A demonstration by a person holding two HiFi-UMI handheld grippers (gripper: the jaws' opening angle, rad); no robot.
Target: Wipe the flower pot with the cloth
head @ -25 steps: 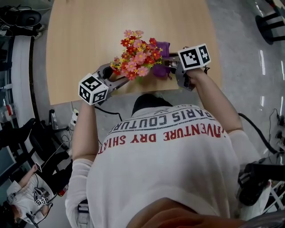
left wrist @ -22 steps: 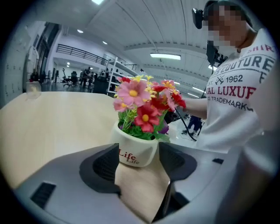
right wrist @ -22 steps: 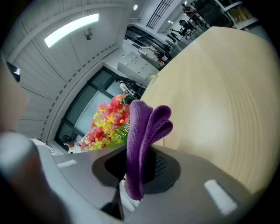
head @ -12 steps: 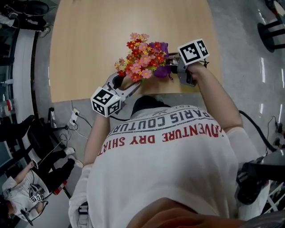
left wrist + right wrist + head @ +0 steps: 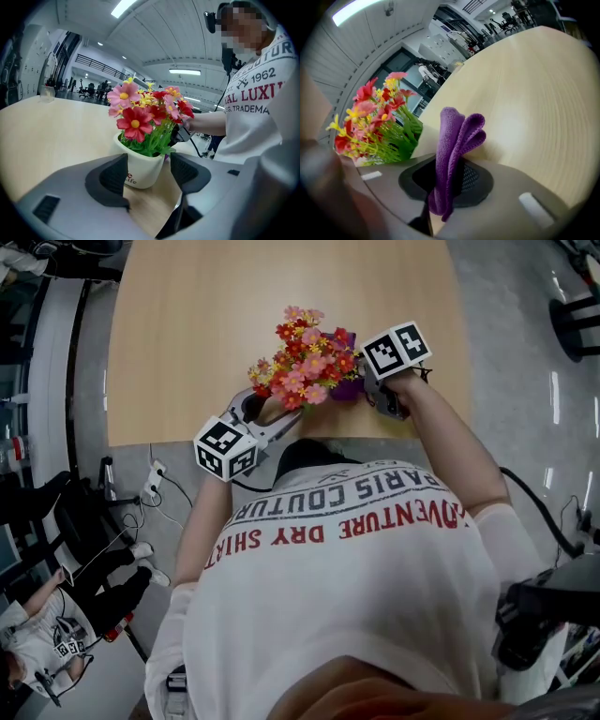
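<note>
- Left gripper (image 5: pixel 149 161): jaws were spread, pot (image 5: pixel 140 173) stood on table (image 5: pixel 47 126) between them; gap showed at right pad, contact at left pad unclear
- Right gripper (image 5: pixel 450 176): jaws pinched folded cloth (image 5: pixel 457 136), which stuck out past tips; pot lay left of these jaws
- Risk: pot looked only flanked and top-heavy with flowers (image 5: pixel 145 117); sideways push from cloth could have slid or tipped it, or snagged blooms
- Hidden: pot sat under flowers in head view; pot print was cut by left pad; cloth-to-pot contact not shown
</note>
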